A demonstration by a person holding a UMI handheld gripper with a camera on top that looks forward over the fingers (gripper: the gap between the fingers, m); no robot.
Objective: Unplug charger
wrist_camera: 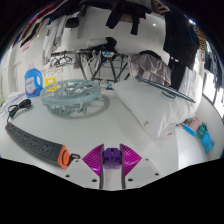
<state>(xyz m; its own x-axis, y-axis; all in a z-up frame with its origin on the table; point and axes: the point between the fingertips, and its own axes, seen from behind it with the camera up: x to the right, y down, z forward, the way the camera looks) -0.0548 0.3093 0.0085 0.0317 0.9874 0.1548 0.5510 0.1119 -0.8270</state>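
The jaws (112, 160) appear narrow, their purple pads (98, 157) nearly meeting with nothing held between them, low over a white desk (130, 115). No charger can be identified with confidence; the task's thing is not evidently within reach. Left of the jaws lies a long dark tool with an orange band (40, 147). Beyond and left of them sits a round grey dish-like object (72, 96), with a blue item (36, 80) further out. Dark cables or stands (105, 58) show far ahead, well apart from the jaws. Judgement: the search or approach step is in hand. The next move calls for locating the charger and its plug, then opening the jaws.
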